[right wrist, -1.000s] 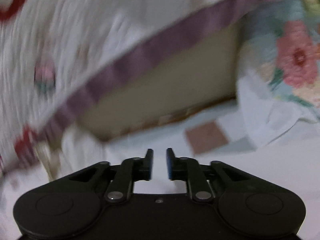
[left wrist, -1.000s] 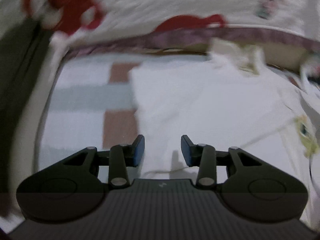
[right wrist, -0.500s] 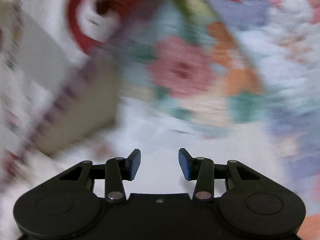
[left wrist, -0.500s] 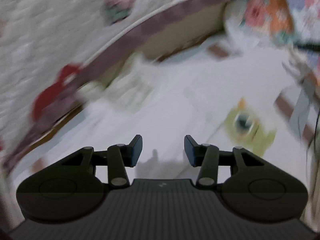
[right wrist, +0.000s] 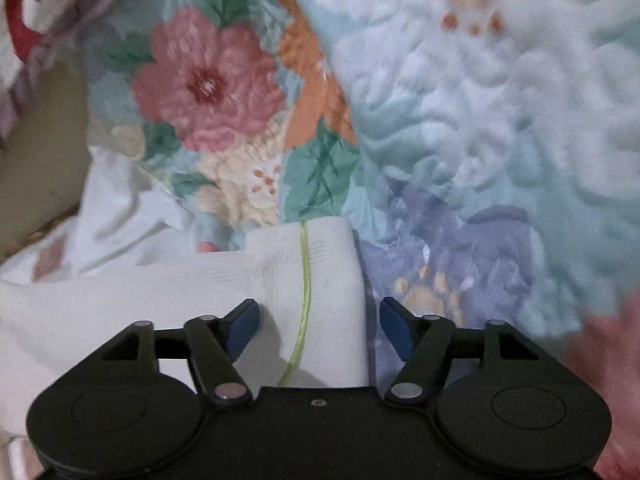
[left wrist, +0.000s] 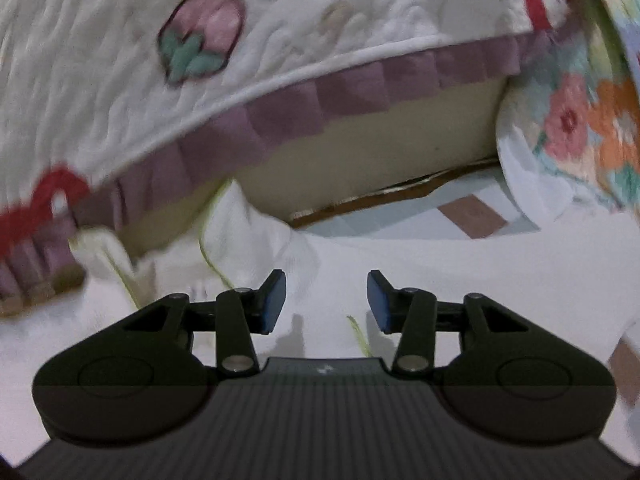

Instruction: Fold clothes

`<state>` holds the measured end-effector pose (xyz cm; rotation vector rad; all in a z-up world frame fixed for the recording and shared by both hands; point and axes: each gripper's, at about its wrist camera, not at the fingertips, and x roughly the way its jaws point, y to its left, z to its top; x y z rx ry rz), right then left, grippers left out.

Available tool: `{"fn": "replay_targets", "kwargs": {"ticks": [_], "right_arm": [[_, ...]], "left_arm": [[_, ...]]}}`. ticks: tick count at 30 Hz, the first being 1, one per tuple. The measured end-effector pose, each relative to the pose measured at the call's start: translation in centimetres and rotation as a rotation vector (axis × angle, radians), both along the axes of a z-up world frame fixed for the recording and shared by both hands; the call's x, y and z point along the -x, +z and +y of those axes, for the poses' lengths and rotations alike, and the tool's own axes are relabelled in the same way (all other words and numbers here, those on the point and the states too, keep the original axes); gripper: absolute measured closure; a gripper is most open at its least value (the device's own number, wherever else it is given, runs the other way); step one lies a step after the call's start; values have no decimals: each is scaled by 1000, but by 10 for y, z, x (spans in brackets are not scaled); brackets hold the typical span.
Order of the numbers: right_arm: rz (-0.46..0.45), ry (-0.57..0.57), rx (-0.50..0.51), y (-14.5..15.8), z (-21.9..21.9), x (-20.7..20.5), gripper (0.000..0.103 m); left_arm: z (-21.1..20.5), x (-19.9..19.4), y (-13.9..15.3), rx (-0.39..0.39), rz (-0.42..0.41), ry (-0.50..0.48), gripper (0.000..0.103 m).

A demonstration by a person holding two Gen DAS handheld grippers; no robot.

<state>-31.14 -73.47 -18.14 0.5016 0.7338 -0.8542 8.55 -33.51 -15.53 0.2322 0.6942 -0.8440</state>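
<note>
White garment (right wrist: 312,280) now lies between the right gripper's (right wrist: 318,330) newly parted jaws; left gripper (left wrist: 326,300) stays spread, empty; a grasp seems near.

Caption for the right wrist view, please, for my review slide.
Open right gripper poised over the folded edge of a white garment with a lime seam, beside a floral quilt.

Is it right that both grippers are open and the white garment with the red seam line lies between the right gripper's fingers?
Not quite: the seam line is yellow-green, not red, as the right wrist view shows. The rest holds: the left gripper and the right gripper are both open, and the white garment lies between the right gripper's fingers, ungripped.
</note>
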Motion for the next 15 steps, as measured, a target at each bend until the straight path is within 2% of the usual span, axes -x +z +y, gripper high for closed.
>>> {"fn": "replay_targets", "kwargs": {"ticks": [2, 4, 6, 9, 11, 12, 15], "right_arm": [[22, -36, 26, -2, 3, -12, 28], [85, 37, 95, 5, 16, -29, 88], [137, 105, 170, 14, 29, -43, 90], [80, 132, 372, 63, 43, -42, 91], [70, 96, 460, 91, 38, -33, 93], [69, 82, 494, 102, 36, -29, 93], [104, 100, 475, 102, 25, -31, 93]], "left_arm": [[1, 1, -3, 18, 40, 12, 59], [-3, 5, -8, -3, 57, -5, 59], [-7, 9, -13, -31, 63, -32, 59], [-13, 18, -20, -39, 57, -80, 59], [-16, 20, -27, -43, 75, -78, 59], [-18, 19, -32, -47, 91, -72, 59], [-24, 19, -43, -78, 108, -63, 59]]}}
